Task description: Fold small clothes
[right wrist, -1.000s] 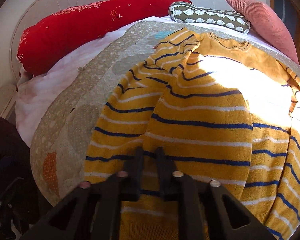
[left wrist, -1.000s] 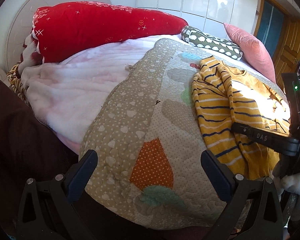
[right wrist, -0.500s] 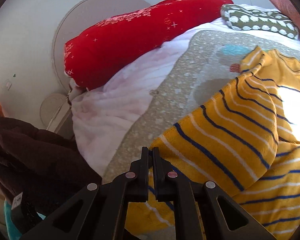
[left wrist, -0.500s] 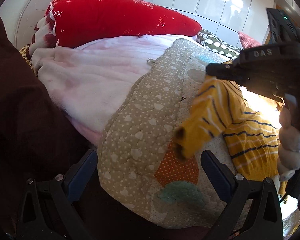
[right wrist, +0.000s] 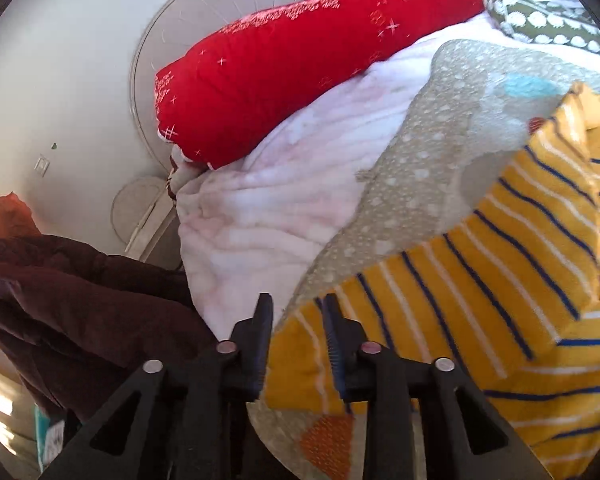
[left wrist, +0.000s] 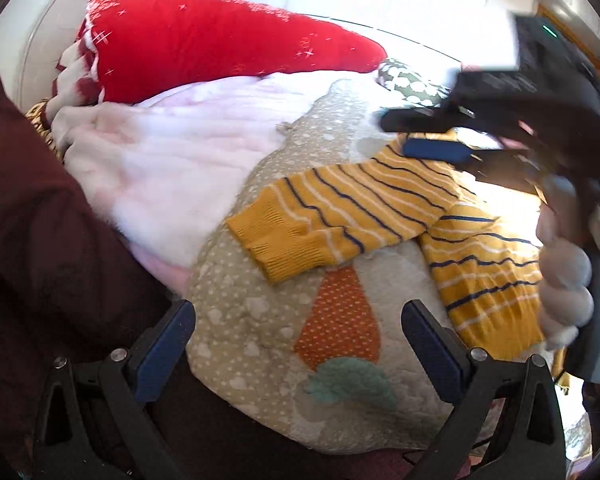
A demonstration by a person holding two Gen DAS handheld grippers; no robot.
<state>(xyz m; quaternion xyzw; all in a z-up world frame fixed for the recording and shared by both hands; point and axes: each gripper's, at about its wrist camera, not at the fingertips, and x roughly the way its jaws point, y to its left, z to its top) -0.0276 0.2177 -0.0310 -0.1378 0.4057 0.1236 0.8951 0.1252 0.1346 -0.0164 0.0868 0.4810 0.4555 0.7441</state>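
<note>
1. Sweater [left wrist: 380, 216], yellow with navy and white stripes, lies across the right half of the left-wrist frame on the quilted bed cover [left wrist: 252, 320]; one sleeve [left wrist: 300, 232] stretches flat toward frame centre, cuff end leftmost, probably laid out straight so it can be folded back over the body.
2. Left tongs [left wrist: 296, 344], at the bottom of that frame, stand spread wide with only quilt between them, hovering clear of the cloth, likely waiting their turn.
3. Right tongs [right wrist: 296, 344] are opening; in the right-wrist view the cuff edge sits between the jaws at the lower centre, but the pads no longer press it, so this reads as letting go.
4. Farther off, a pink blanket [left wrist: 172, 152] fills the centre left.
5. A red pillow [left wrist: 220, 40] lies in the upper left, clear of the working area.
</note>
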